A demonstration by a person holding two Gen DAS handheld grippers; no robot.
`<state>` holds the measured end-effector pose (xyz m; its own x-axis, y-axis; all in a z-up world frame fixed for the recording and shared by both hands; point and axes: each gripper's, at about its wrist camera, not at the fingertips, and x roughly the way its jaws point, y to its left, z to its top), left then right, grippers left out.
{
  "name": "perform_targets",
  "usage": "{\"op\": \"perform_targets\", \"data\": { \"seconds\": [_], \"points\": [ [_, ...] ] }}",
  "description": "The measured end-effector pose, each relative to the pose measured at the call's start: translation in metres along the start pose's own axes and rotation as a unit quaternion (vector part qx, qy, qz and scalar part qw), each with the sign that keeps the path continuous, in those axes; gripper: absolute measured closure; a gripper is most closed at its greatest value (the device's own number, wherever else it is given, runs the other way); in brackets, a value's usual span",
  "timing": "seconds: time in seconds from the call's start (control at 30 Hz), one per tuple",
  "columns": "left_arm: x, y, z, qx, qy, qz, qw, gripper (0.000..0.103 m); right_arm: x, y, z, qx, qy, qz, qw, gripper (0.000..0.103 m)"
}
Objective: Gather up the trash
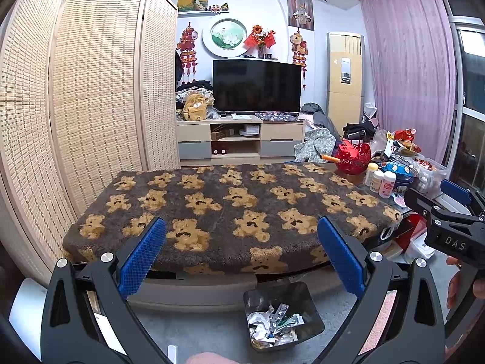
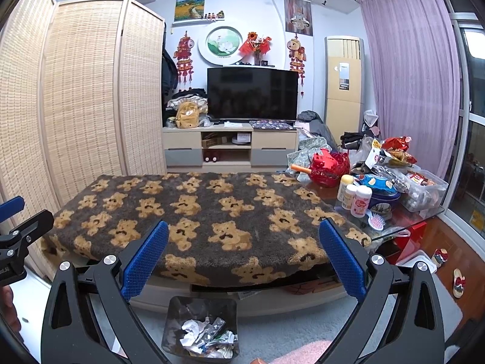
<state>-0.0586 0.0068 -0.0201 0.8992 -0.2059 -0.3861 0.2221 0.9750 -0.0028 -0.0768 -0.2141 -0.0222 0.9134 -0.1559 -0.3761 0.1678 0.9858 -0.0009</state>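
Left wrist view, trash bin [image 1: 283,315] upright — mouth up, crumpled trash [image 1: 272,323] inside, long axis unclear

The left gripper [image 1: 242,251] hangs with its jaws spread wide and nothing between them, above the near edge of the table [image 1: 212,200] under its bear-print cover. Below on the floor stands a dark bin [image 1: 306,300] holding crumpled trash [image 1: 272,324] — paper and wrappers. The right gripper [image 1: 448,215] shows at the right edge.
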Motion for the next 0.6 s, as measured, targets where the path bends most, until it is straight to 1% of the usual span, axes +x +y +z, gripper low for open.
{"op": "perform_targets", "data": {
  "seconds": [0.6],
  "points": [
    [-0.0001,0.0035,0.0025,-0.001,-0.002,0.002,1.0000,0.008,0.0014,0.0013,0.0009,0.001,0.001,0.005,1.000,0.003]
  ]
}}
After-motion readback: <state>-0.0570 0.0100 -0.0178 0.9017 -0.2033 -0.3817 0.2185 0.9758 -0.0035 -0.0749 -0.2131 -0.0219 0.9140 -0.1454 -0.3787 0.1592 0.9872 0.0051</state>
